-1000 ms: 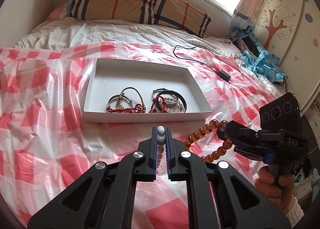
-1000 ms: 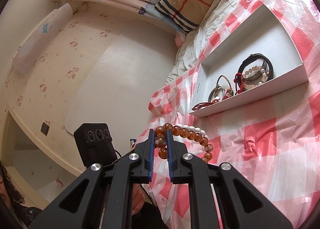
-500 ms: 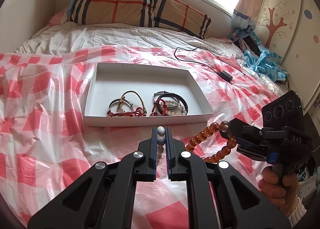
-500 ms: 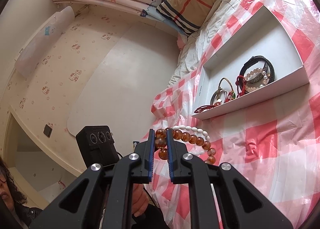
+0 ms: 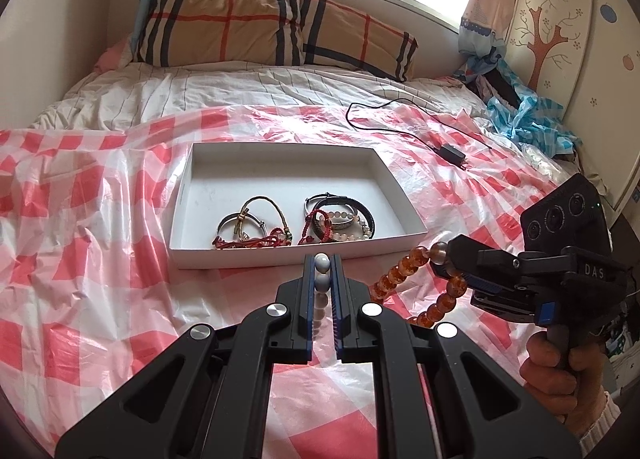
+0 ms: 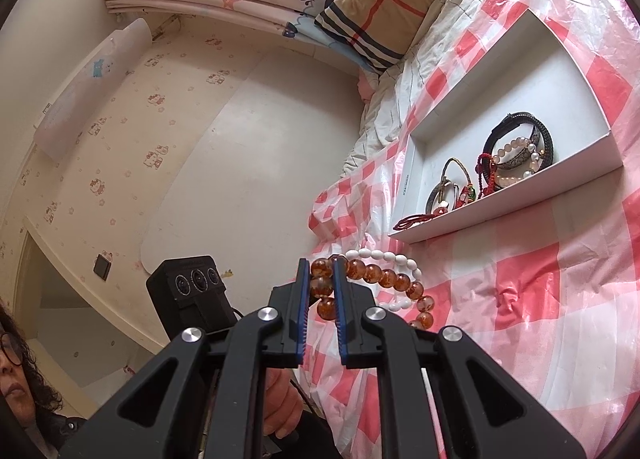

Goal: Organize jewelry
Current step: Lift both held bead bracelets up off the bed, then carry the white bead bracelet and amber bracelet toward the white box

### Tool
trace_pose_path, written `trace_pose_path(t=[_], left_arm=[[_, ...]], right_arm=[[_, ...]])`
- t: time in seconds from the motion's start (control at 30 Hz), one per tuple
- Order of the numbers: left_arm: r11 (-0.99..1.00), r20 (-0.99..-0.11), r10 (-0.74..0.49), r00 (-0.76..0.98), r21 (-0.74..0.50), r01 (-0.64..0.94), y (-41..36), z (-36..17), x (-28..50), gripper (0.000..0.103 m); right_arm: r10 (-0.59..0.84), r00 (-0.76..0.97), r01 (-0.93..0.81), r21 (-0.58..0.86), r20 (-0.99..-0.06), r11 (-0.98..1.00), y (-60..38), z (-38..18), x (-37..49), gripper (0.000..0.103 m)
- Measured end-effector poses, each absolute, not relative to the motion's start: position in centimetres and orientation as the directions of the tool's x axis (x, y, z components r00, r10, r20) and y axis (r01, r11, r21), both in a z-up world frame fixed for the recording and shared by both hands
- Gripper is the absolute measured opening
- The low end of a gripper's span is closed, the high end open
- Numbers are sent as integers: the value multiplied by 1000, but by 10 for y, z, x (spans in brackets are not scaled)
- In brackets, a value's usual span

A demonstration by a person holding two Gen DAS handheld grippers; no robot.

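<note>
A white tray [image 5: 394, 183] [image 6: 508, 203] lies on the red-checked plastic sheet over the bed, with several bracelets [image 5: 292, 225] [image 6: 516, 155] piled along its near side. My left gripper [image 5: 322, 259] is shut on a white bead bracelet [image 5: 322, 281] [image 6: 384, 257], held just in front of the tray's near wall. My right gripper [image 6: 322, 269] [image 5: 448, 259] is shut on an amber bead bracelet [image 6: 384, 279] [image 5: 394, 275], hanging in a loop beside the white one, right of my left gripper. Both bracelets are above the sheet, outside the tray.
A plaid pillow [image 5: 272, 25] lies at the head of the bed. A black charger with its cable [image 5: 450, 151] rests behind the tray to the right. Blue cloth [image 5: 528, 115] is bunched at the right edge. A person's hand [image 5: 560, 387] holds the right gripper.
The left wrist view has tilted up slightly, so the tray and pillow sit lower in frame. Both bracelets stay gripped; the right gripper has barely moved.
</note>
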State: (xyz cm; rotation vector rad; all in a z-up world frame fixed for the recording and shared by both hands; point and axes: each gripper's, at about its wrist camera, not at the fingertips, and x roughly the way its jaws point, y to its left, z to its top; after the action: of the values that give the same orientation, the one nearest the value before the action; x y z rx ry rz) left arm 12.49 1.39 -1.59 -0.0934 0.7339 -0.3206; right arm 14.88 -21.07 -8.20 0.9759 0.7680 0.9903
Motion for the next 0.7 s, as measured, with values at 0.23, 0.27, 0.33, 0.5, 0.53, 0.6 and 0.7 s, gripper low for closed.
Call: trace_pose_path(t=[0.23,0.27,0.33,0.5,0.53,0.6,0.7], left_arm=[[948,-634,-317,706,-185,260,12,-14,125,7],[948,-632,-317,707,-184,260,12,-13,125,7],[948,-629,-317,710,-184,260,11,-12,126,7],[947,-625,-319,713,-181,265,10,-11,126,7],[947,-624,-319,713,-181,265,9,-11,126,7],[947,-623,-320,714,-179,268,8,-10,126,7],[946,-622,-321,714,-179,269,7,-9,126,7]], right_arm=[[928,366,-324,925,-70,198,-212,-83,151,13],[928,366,-324,926,-69,196,-213,-83,151,13],[929,365,-324,927,-61,188,-213,-83,151,13],[930,363,-327,928,-50,177,-213,-82,152,13],[930,363,-327,929,-48,176,-213,-82,152,13],[931,363,-325,930,-43,170,-213,-82,153,13],[931,363,-325,932,-36,163,-214,-82,153,13]])
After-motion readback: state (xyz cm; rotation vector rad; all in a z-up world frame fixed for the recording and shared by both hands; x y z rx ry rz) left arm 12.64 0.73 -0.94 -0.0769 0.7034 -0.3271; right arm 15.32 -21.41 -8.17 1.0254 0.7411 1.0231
